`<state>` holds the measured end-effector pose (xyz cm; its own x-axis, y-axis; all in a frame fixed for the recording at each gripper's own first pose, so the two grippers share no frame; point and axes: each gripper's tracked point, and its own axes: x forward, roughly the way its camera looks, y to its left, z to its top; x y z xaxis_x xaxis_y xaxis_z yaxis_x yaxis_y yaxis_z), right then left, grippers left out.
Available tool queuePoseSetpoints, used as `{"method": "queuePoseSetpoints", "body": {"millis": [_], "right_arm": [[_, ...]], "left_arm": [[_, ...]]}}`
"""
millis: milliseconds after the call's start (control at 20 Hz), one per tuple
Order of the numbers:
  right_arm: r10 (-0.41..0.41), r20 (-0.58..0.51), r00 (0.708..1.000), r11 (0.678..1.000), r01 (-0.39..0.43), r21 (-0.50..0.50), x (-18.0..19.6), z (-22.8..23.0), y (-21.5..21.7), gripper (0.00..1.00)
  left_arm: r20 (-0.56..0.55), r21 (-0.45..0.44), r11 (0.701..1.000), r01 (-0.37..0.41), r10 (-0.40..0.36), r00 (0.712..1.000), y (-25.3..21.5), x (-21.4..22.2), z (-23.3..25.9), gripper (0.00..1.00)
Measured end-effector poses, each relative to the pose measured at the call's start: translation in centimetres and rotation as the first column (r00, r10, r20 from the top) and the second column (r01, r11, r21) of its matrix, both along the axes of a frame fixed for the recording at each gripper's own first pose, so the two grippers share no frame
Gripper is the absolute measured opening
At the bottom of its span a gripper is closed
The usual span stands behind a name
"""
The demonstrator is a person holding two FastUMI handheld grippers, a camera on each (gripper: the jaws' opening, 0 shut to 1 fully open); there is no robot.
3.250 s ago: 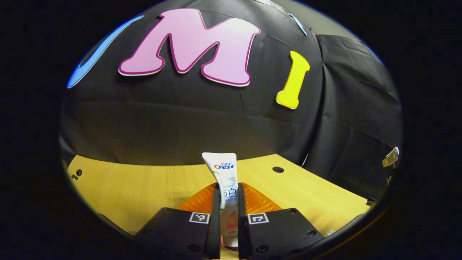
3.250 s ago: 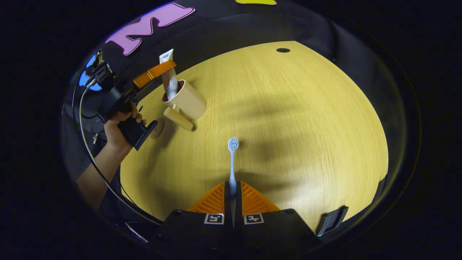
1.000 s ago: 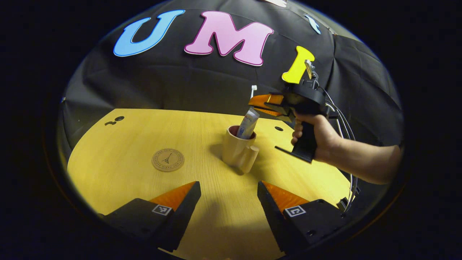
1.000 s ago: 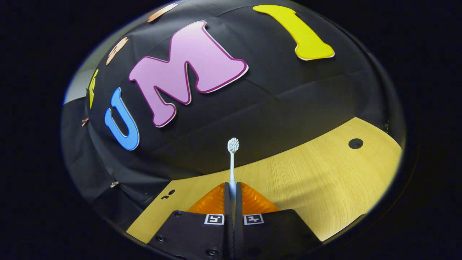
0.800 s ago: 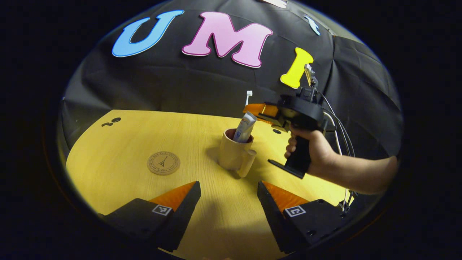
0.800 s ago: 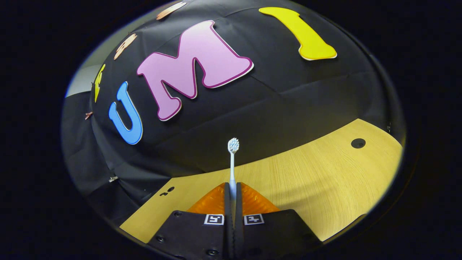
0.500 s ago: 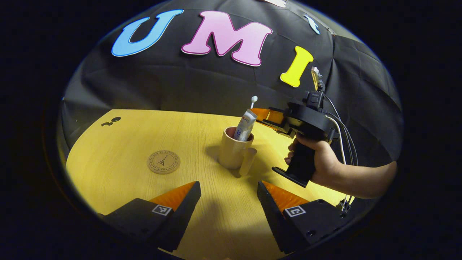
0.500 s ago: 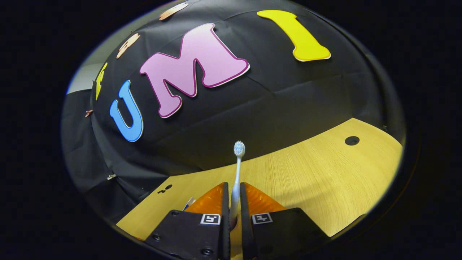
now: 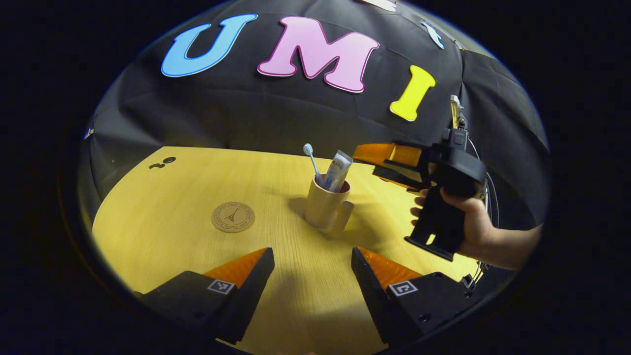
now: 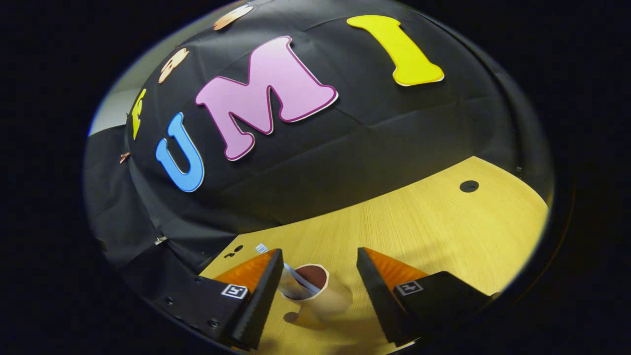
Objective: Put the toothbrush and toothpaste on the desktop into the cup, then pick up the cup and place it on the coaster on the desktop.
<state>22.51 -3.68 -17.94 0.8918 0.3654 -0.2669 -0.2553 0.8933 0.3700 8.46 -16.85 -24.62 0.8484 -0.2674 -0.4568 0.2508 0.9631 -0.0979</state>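
Standing upright near the middle of the wooden desktop (image 9: pixel 162 197), a tan handled cup (image 9: pixel 323 209) holds both a toothbrush (image 9: pixel 311 160) and a toothpaste tube (image 9: pixel 338 170). In the left gripper view, the toothbrush leans toward 11 o'clock with its bristled head above the rim, and the tube rises toward 1 o'clock just beside it. The cup's handle juts out at its 5 o'clock side. A round cork coaster (image 9: pixel 233 217) lies flat at the cup's 9 o'clock, well apart from it, with nothing on it.

At the cup's 3 o'clock, a person's hand (image 9: pixel 475 229) grips the handle of the right gripper (image 9: pixel 379 159), which hangs above and beside the cup, touching nothing. From the right gripper view, its fingers stand wide apart over the cup, with the cup's opening between them.

At 6 o'clock in the left gripper view, the left gripper (image 9: pixel 312 261) points toward the cup from near the desktop's front edge, its fingers spread wide and holding nothing.
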Motion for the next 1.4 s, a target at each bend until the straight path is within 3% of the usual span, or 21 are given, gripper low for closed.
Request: {"method": "queuePoseSetpoints", "body": {"millis": [50, 300, 450, 700, 800, 900, 1050, 1400], "right_arm": [[0.001, 0.005, 1.000, 1.000, -0.001, -0.022, -0.3, 0.7, -0.2, 0.93], [0.048, -0.034, 0.998, 0.989, -0.052, -0.135, -1.6, 2.5, 1.3, 0.98], [0.017, -0.147, 0.989, 0.975, -0.049, -0.218, -2.3, 1.9, 1.7, 0.98], [0.011, -0.345, 0.939, 0.973, -0.090, -0.213, -4.1, 0.9, 3.8, 0.98], [-0.022, -0.397, 0.917, 0.959, -0.093, -0.268, -4.3, -0.4, 3.6, 0.98], [-0.064, -0.439, 0.896, 0.940, -0.092, -0.327, -4.6, -1.7, 3.1, 0.98], [-0.087, -0.531, 0.843, 0.927, -0.126, -0.353, -5.7, -4.1, 3.6, 0.98], [-0.161, -0.612, 0.774, 0.898, -0.142, -0.416, -5.3, -8.6, 3.6, 0.98]], "left_arm": [[0.001, -0.002, 1.000, -0.004, 0.004, 1.000, 0.2, -0.2, 0.0, 0.98], [0.008, 0.009, 0.999, -0.033, 0.033, 0.999, 1.8, -1.6, 0.8, 0.98], [0.012, 0.000, 0.998, -0.065, 0.065, 0.998, 3.1, -2.8, 1.1, 0.98], [-0.004, -0.029, 0.991, -0.132, 0.132, 0.991, 5.8, -5.7, 1.0, 0.97], [-0.008, -0.031, 0.989, -0.148, 0.148, 0.989, 6.9, -6.9, 0.7, 0.98], [-0.022, 0.012, 0.989, -0.145, 0.145, 0.989, 7.8, -8.3, -0.3, 0.98], [-0.032, 0.068, 0.988, -0.138, 0.140, 0.990, 9.2, -10.0, -1.1, 0.97], [-0.053, 0.034, 0.984, -0.174, 0.176, 0.983, 10.6, -11.6, -0.6, 0.98]]}}
